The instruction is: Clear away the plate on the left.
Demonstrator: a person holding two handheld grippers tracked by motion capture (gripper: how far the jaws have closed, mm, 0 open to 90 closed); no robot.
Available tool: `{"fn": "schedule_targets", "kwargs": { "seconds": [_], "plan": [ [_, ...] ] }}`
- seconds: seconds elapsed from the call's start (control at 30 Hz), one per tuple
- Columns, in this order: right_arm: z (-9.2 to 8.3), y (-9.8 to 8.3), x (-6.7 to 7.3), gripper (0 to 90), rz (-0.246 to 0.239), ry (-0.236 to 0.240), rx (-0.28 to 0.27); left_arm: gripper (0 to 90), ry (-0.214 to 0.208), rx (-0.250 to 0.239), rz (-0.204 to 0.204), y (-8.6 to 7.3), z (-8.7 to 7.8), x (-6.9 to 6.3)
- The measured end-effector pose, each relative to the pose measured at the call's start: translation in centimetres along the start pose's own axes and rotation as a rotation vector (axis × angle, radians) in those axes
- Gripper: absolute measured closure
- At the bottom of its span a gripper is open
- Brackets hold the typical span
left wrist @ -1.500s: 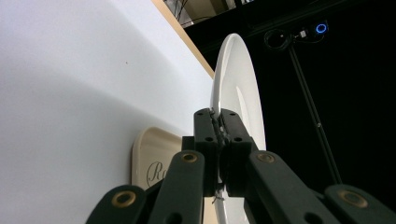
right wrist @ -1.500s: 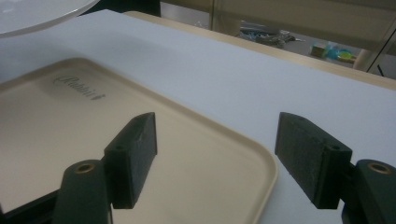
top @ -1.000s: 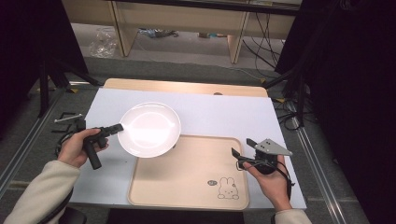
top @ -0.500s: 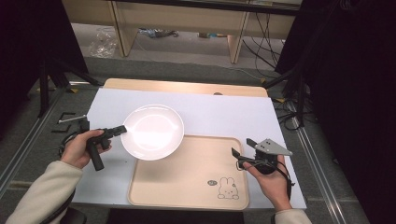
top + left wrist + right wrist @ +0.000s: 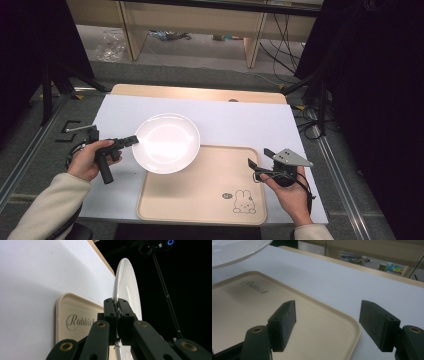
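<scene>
Plate [image 5: 167, 142] over tray's [image 5: 200, 200] far-left corner

A white table top [image 5: 240, 120] fills the middle of the high view, with a strip of pale wood [image 5: 200, 93] showing along its far edge. Beyond it, across the top of the frame, grey floor [image 5: 165, 70] runs under light wooden furniture legs [image 5: 254, 46], with crumpled clear plastic [image 5: 111, 46] at the upper left and black cables [image 5: 285, 35] at the upper right. Black curtains [image 5: 380, 100] close off the right side and the upper left corner, and metal rails [image 5: 30, 150] lie on the floor along both sides of the table.
</scene>
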State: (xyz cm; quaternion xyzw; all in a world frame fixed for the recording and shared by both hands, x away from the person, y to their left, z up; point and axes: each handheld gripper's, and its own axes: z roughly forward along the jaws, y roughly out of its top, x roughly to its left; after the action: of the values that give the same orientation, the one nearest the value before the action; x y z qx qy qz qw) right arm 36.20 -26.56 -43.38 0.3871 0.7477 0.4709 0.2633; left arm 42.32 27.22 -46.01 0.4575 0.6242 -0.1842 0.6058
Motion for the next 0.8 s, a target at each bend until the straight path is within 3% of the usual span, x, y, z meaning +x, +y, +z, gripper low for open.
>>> {"fn": "schedule_targets", "kwargs": {
  "seconds": [0.3, 0.37, 0.43, 0.6, 0.7, 0.73, 0.8],
  "plan": [
    [0.01, -0.01, 0.0, 30.4, 0.0, 0.0, 0.001, 86.5, 0.012, 0.03, 0.009, -0.28, 0.23, -0.32],
    [-0.01, 0.0, 0.01, 30.4, 0.001, 0.0, 0.002, 86.5, -0.004, 0.018, 0.007, -0.43, 0.42, -0.29],
    [0.02, -0.01, 0.01, 30.5, 0.002, -0.001, -0.003, 86.5, 0.01, 0.045, 0.016, -0.44, 0.43, -0.36],
    [0.0, -0.01, 0.01, 30.4, 0.001, 0.0, 0.002, 86.5, -0.01, 0.041, 0.024, -0.74, 0.8, -0.39],
    [0.02, -0.02, 0.0, 30.4, 0.002, -0.001, -0.001, 86.5, 0.003, 0.063, 0.031, -0.82, 0.87, -0.49],
    [0.02, -0.02, 0.01, 30.4, 0.002, -0.001, -0.002, 86.5, 0.022, 0.068, 0.004, -0.9, 0.88, -0.75],
    [-0.01, -0.01, 0.01, 30.4, 0.001, 0.0, 0.002, 86.5, 0.004, 0.074, 0.038, -0.91, 0.97, -0.52]
  ]
}}
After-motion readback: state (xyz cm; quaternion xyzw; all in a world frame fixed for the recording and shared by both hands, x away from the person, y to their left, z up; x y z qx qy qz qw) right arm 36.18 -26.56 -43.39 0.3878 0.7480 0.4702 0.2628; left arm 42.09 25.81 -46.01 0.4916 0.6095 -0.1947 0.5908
